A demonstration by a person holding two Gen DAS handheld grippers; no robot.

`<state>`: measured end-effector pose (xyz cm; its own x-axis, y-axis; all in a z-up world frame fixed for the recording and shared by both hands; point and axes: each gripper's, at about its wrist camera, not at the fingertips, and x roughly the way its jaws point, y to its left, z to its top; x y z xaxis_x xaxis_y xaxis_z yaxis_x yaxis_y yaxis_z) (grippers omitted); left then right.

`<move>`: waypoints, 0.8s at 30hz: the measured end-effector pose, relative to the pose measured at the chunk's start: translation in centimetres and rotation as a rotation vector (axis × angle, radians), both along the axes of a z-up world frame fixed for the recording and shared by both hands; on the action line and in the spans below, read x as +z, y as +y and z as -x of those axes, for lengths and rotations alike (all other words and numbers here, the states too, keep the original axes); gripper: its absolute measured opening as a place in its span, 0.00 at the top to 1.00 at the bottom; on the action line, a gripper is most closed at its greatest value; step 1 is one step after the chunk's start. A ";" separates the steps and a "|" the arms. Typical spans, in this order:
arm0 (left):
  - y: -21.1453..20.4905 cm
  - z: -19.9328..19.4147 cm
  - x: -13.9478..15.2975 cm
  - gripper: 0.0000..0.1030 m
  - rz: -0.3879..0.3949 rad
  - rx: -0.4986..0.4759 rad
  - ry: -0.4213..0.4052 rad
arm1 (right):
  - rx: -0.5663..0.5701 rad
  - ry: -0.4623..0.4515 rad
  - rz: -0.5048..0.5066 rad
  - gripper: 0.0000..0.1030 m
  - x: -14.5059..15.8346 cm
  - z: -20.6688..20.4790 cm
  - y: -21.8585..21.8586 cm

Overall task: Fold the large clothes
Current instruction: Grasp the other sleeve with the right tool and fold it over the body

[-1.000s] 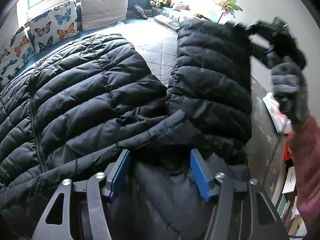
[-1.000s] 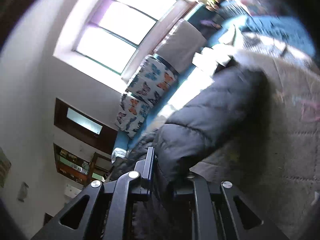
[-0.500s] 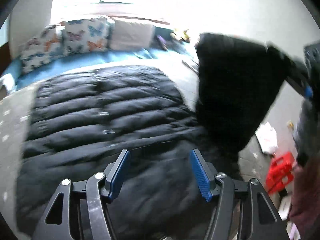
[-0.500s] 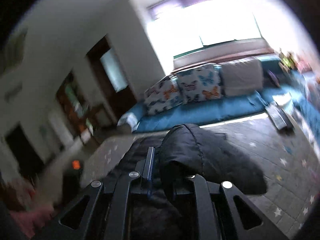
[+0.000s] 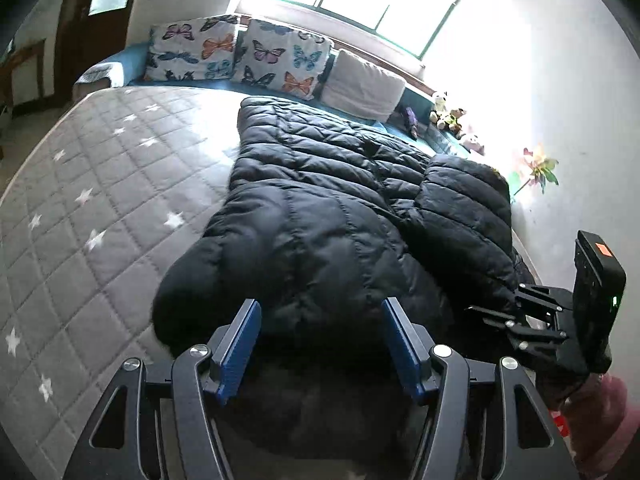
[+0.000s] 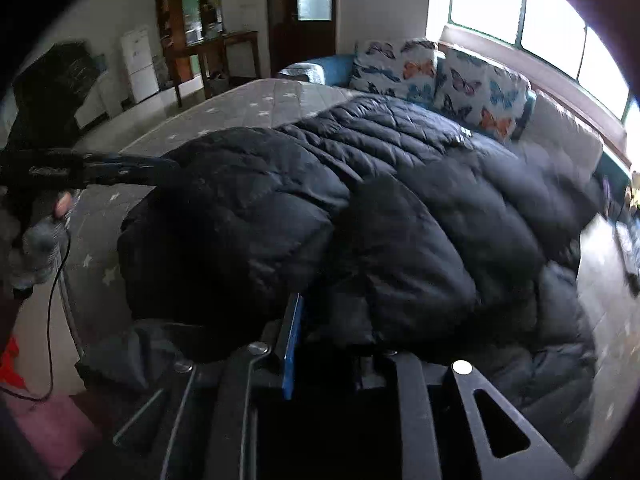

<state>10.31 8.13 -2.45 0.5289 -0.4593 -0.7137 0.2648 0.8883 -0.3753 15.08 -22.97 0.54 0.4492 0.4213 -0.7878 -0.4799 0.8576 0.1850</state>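
A black quilted puffer jacket (image 5: 332, 208) lies spread on the grey star-patterned mattress (image 5: 100, 184). One sleeve (image 5: 464, 216) is folded over the body on the right side. My left gripper (image 5: 320, 340) is open and empty, at the jacket's near edge. My right gripper (image 6: 332, 332) is shut on the jacket's sleeve fabric (image 6: 400, 272), low over the body. In the left wrist view the right gripper (image 5: 496, 316) shows at the right, at the sleeve end. In the right wrist view the left gripper (image 6: 132, 168) shows at the jacket's left edge.
Butterfly cushions (image 5: 236, 52) and a pale cushion (image 5: 364, 84) line the blue bench under the window. Soft toys (image 5: 448, 112) and a pinwheel (image 5: 536, 168) stand at the right wall. A doorway and shelves (image 6: 200, 20) are far left. Red items (image 6: 12, 360) lie on the floor.
My right gripper has swung the sleeve down from upright and laid it across the jacket's body. My left gripper has pulled back from the fabric and stays open.
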 end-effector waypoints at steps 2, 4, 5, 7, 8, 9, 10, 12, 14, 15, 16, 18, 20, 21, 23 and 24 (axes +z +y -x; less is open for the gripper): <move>0.6 0.5 0.0 0.36 0.006 0.017 -0.006 | -0.024 0.028 -0.057 0.78 0.9 0.1 -1.0; 1.2 0.8 0.2 0.36 0.012 0.033 -0.016 | -0.047 0.020 -0.103 0.77 2.0 0.7 -2.3; 1.1 0.6 0.2 0.36 0.016 0.038 -0.018 | -0.060 0.012 -0.122 0.76 2.6 0.8 -2.7; 1.1 0.7 0.2 0.36 0.032 0.046 -0.018 | -0.095 0.010 -0.145 0.64 3.0 0.7 -3.4; 1.1 0.8 0.3 0.36 0.034 0.047 -0.016 | -0.106 0.018 -0.160 0.62 2.8 0.4 -3.6; 0.5 0.3 0.3 0.36 0.032 0.049 -0.013 | -0.126 0.032 -0.179 0.62 2.6 -0.2 -3.9; 0.5 0.4 0.4 0.36 0.028 0.052 -0.015 | -0.139 0.038 -0.187 0.62 2.3 -0.6 -3.6; 0.5 0.7 0.6 0.36 0.024 0.059 -0.019 | -0.169 0.036 -0.202 0.62 2.2 -1.1 -3.1; 0.7 0.8 1.0 0.36 0.026 0.070 -0.028 | -0.149 -0.037 -0.172 0.62 3.0 -0.9 -1.2; 1.1 1.1 1.3 0.36 0.028 0.083 -0.036 | -0.133 -0.080 -0.140 0.62 3.5 -0.6 -0.1; 1.5 1.4 1.5 0.36 0.030 0.097 -0.043 | -0.107 -0.128 -0.103 0.60 3.9 0.1 1.2; 2.5 1.7 1.9 0.36 0.036 0.123 -0.052 | -0.033 -0.199 -0.025 0.50 4.3 1.2 4.5; 3.3 2.0 2.0 0.35 0.042 0.145 -0.056 | 0.019 -0.239 0.050 0.37 3.7 2.0 6.8; 3.6 2.2 2.0 0.34 0.044 0.154 -0.057 | 0.038 -0.255 0.086 0.37 3.3 2.4 7.6; 4.0 2.4 1.9 0.34 0.045 0.167 -0.051 | 0.071 -0.250 0.139 0.37 2.1 2.7 8.8; 4.1 2.6 1.8 0.34 0.045 0.170 -0.045 | 0.078 -0.244 0.151 0.37 1.6 2.8 9.1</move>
